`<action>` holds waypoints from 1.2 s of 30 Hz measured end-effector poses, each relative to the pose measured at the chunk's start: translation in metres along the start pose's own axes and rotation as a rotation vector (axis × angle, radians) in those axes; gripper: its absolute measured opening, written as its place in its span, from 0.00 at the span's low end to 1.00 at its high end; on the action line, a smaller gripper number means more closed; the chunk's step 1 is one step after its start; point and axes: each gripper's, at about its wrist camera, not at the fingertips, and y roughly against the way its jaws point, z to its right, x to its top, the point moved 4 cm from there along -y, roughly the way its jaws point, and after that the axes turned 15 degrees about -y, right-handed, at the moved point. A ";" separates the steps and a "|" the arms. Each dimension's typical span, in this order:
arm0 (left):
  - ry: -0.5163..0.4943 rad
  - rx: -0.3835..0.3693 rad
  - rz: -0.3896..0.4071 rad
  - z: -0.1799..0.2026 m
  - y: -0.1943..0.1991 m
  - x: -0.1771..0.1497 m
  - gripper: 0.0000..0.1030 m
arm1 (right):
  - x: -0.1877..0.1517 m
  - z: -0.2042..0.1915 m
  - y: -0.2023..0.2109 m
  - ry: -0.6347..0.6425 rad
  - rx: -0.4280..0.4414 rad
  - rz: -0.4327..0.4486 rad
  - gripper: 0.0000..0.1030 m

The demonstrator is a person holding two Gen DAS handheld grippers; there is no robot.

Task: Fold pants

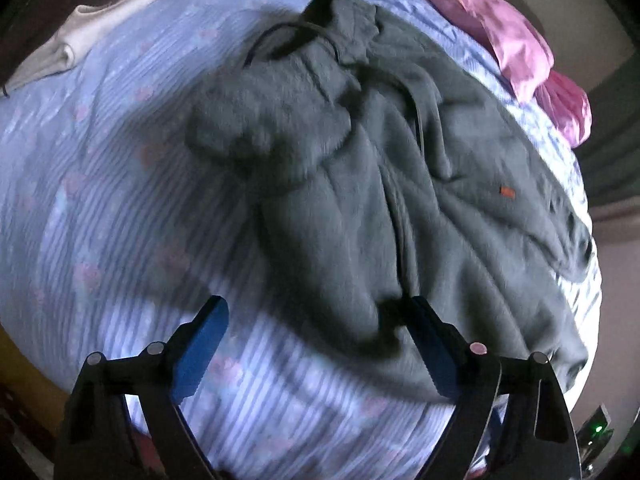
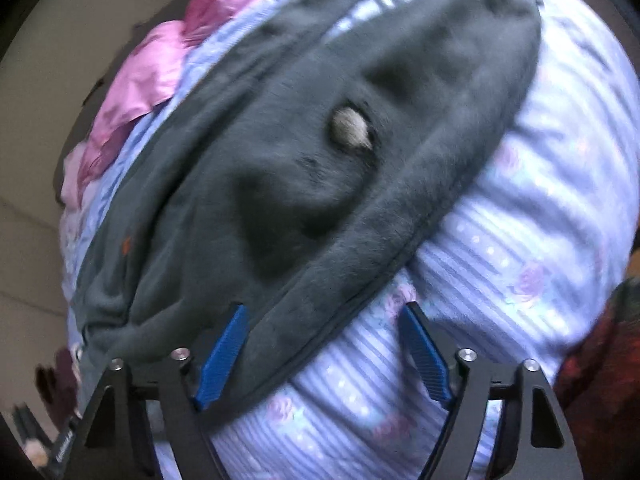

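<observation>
Dark grey fleece pants (image 1: 380,168) lie crumpled on a blue striped bedsheet (image 1: 100,200); a drawstring waistband lies at the far end and a small orange tag shows on the right. My left gripper (image 1: 318,312) is open, hovering over the pants' near edge, its right finger beside the cloth. In the right wrist view the pants (image 2: 320,160) stretch diagonally, with a pale pocket lining poking out. My right gripper (image 2: 324,312) is open, its jaws either side of the pants' near hem edge, holding nothing.
A pink satin cloth (image 1: 504,28) lies at the bed's far right, also visible in the right wrist view (image 2: 160,68). A beige garment (image 1: 92,28) lies at the far left. The bedsheet (image 2: 520,240) extends right; a dark red object (image 2: 608,360) is at the edge.
</observation>
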 end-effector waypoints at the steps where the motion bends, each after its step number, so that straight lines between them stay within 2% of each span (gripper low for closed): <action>1: 0.010 -0.025 0.004 -0.001 -0.002 0.005 0.84 | 0.003 0.001 -0.003 -0.016 0.002 0.007 0.72; 4: 0.031 -0.064 -0.004 -0.004 -0.008 0.015 0.69 | 0.015 -0.003 -0.006 -0.038 0.022 0.042 0.63; 6: 0.023 -0.112 -0.005 -0.004 -0.011 0.017 0.46 | 0.021 -0.006 -0.012 -0.039 0.017 0.046 0.57; 7: 0.021 -0.121 0.004 -0.004 -0.009 0.015 0.42 | 0.023 -0.007 -0.016 -0.045 0.007 0.044 0.52; 8: 0.017 -0.121 0.023 -0.004 -0.004 0.013 0.32 | 0.025 -0.008 -0.018 -0.044 -0.005 0.042 0.41; 9: 0.009 -0.124 0.038 -0.003 0.000 0.013 0.24 | 0.027 -0.010 -0.017 -0.035 -0.005 0.043 0.35; 10: 0.004 -0.125 0.050 -0.004 0.005 0.011 0.22 | 0.028 -0.010 -0.014 -0.028 0.007 0.045 0.26; 12: 0.009 -0.117 0.089 -0.006 0.017 0.007 0.17 | 0.030 -0.011 -0.008 -0.020 0.029 0.044 0.21; 16: 0.027 -0.119 0.162 -0.017 0.040 0.000 0.12 | 0.026 -0.021 0.029 0.065 0.115 0.109 0.15; 21: -0.025 -0.095 0.298 -0.018 0.083 -0.002 0.11 | 0.013 -0.039 0.082 0.164 0.237 0.135 0.14; 25: -0.088 -0.086 0.348 -0.012 0.112 -0.005 0.11 | 0.011 -0.046 0.118 0.245 0.304 0.145 0.14; 30: -0.095 -0.067 0.353 0.001 0.119 0.028 0.11 | 0.024 -0.065 0.139 0.318 0.319 0.135 0.14; 32: -0.088 -0.074 0.356 0.009 0.120 0.049 0.12 | 0.036 -0.087 0.137 0.358 0.314 0.121 0.14; 36: -0.077 -0.070 0.353 0.022 0.123 0.095 0.12 | 0.052 -0.133 0.146 0.459 0.306 0.181 0.13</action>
